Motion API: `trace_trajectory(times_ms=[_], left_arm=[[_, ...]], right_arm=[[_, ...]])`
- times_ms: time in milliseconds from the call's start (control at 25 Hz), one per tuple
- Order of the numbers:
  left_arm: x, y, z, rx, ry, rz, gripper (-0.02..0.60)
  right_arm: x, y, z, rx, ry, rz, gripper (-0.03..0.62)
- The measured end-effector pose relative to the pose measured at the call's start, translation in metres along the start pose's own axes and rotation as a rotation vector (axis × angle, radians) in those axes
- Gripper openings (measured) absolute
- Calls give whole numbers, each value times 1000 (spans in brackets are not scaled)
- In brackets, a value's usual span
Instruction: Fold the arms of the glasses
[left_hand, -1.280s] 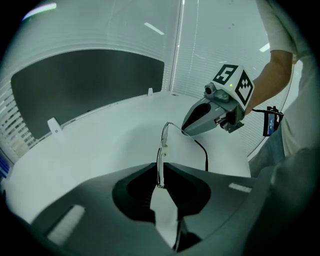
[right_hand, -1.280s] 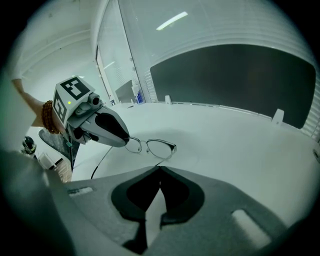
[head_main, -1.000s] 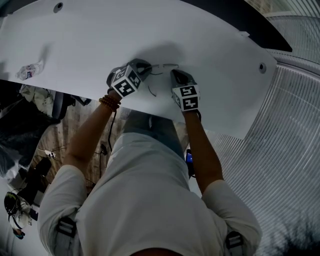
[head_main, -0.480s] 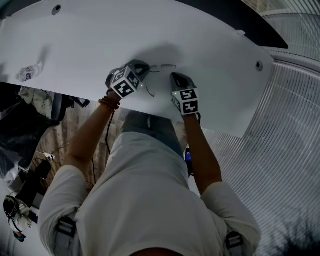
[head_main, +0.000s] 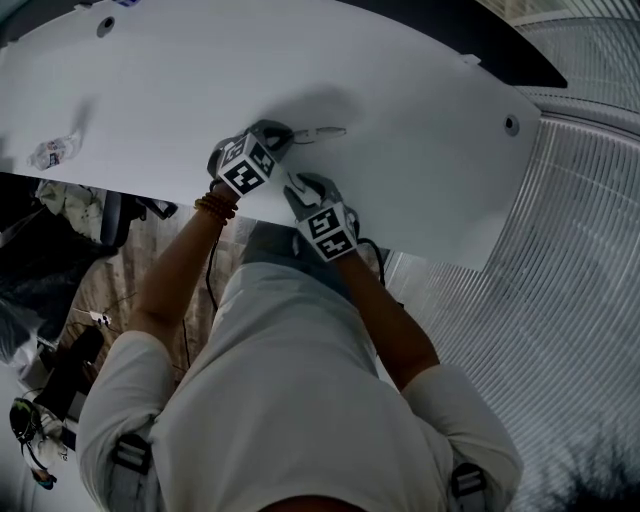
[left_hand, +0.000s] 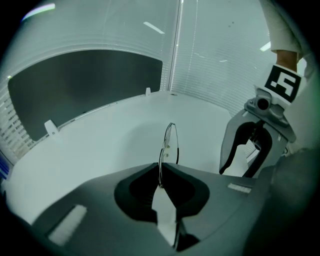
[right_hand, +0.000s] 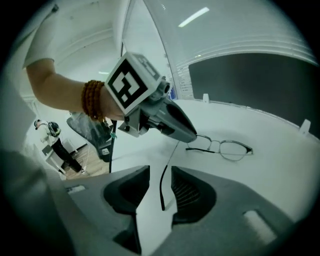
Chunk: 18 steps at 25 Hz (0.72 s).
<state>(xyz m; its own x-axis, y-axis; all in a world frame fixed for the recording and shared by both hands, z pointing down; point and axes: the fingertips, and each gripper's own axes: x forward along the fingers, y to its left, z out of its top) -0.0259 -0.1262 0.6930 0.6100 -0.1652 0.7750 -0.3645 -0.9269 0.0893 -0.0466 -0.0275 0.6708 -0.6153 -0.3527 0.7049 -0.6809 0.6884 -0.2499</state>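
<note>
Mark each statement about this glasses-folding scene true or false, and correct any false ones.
1. The glasses lie on a white table. True.
2. The left tongs are empty. False: they are shut on the glasses' frame.
3. The right tongs squeeze a lens. False: they are opening, with one glasses arm standing between them, not pressed.
4. A bead bracelet sits on the person's left wrist. True.
</note>
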Motion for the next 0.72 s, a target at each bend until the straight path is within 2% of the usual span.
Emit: trace_trajectory(times_ms=[120,320,720], left_arm=[[-1,0,0,-2,0,1,25],[-2,2,1,-8,-6,6,25],[-9,4,-2,-9,-11,7,25]], right_arm=[[12,1,-7,-63,29,-59,137],[21,-12,-14,-95,56,-101,140],[12,-40,-15,-106,74,-168,140]])
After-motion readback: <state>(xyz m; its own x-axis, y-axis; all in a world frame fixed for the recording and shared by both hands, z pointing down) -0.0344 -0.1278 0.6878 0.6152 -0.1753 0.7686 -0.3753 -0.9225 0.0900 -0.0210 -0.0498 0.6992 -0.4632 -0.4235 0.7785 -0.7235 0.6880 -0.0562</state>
